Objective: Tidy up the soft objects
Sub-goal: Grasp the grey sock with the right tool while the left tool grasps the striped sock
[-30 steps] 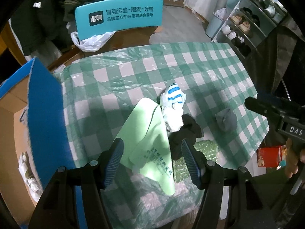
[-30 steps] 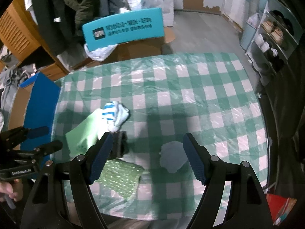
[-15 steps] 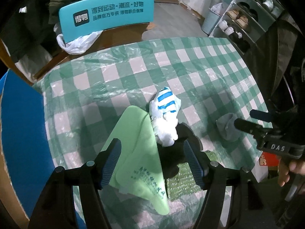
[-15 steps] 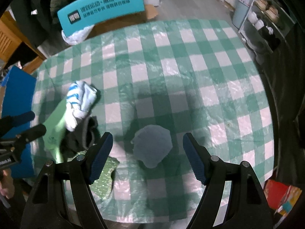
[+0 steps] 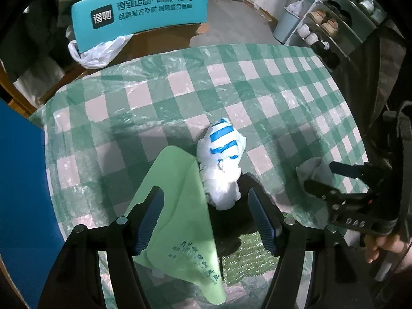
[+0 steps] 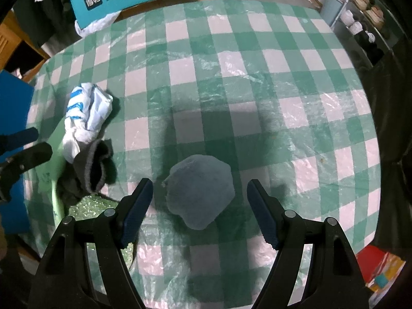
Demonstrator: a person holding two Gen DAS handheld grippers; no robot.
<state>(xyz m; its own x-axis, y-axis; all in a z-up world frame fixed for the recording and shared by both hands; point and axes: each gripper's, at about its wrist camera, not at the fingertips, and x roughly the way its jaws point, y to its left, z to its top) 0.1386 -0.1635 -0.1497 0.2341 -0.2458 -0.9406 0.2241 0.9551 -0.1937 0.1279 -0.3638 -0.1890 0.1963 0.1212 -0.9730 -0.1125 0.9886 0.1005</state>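
A white cloth with blue stripes (image 5: 221, 162) lies on the green checked table (image 5: 154, 90), over a dark grey sock (image 5: 231, 221) and beside a light green cloth (image 5: 177, 221). My left gripper (image 5: 206, 219) is open above them, empty. A grey-blue soft pad (image 6: 199, 193) lies between the fingers of my open right gripper (image 6: 199, 213), which hovers just above it. In the right wrist view the striped cloth (image 6: 86, 113) and dark sock (image 6: 94, 170) lie to the left. The right gripper (image 5: 324, 177) also shows in the left wrist view, by the grey pad (image 5: 314, 170).
A green bubble-wrap sheet (image 5: 247, 260) lies at the table's near edge. A teal chair back (image 5: 139, 10) and a white plastic bag (image 5: 97, 51) stand behind the table. A blue box flap (image 5: 18, 180) is at the left. Shoe shelves (image 5: 334, 20) are at the far right.
My right gripper has moved forward and down over the grey-blue pad, which now sits between its fingers. My left gripper has shifted slightly over the cloth pile. Both stay open.
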